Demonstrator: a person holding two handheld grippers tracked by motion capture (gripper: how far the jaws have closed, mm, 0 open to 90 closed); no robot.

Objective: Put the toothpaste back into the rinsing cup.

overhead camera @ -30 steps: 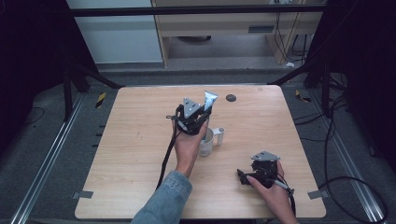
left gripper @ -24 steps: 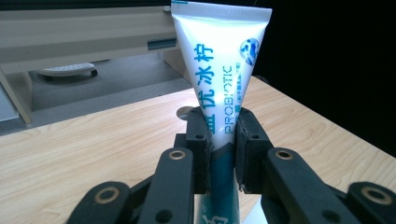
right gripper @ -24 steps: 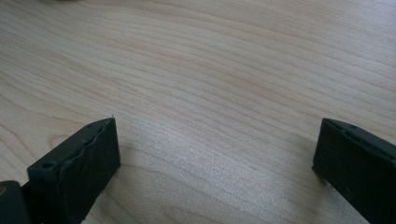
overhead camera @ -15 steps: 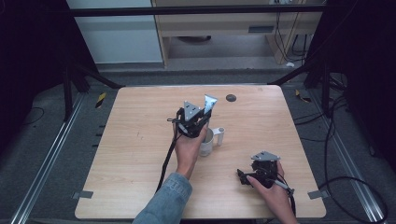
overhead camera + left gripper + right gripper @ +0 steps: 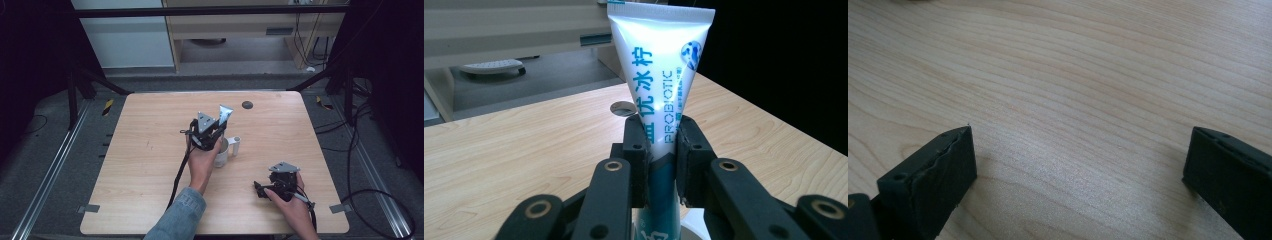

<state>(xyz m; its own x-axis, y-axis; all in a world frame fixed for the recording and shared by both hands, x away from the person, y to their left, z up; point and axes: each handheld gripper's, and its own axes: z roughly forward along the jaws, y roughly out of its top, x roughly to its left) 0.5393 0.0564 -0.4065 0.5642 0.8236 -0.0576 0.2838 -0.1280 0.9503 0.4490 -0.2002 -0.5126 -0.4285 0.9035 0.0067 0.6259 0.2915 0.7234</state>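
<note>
Clearly "PROBIOTIC" on the tube point(image 5: 659, 95) in the left tool point(image 5: 661, 155).

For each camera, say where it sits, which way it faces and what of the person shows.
High view: above the near edge, facing forward and down; forearms, left gripper, right gripper.
Left gripper view: on that gripper, facing level across the table; jaws clamp a toothpaste tube.
Right gripper view: facing down at bare wood; jaws apart.
Shared: tube, table.
</note>
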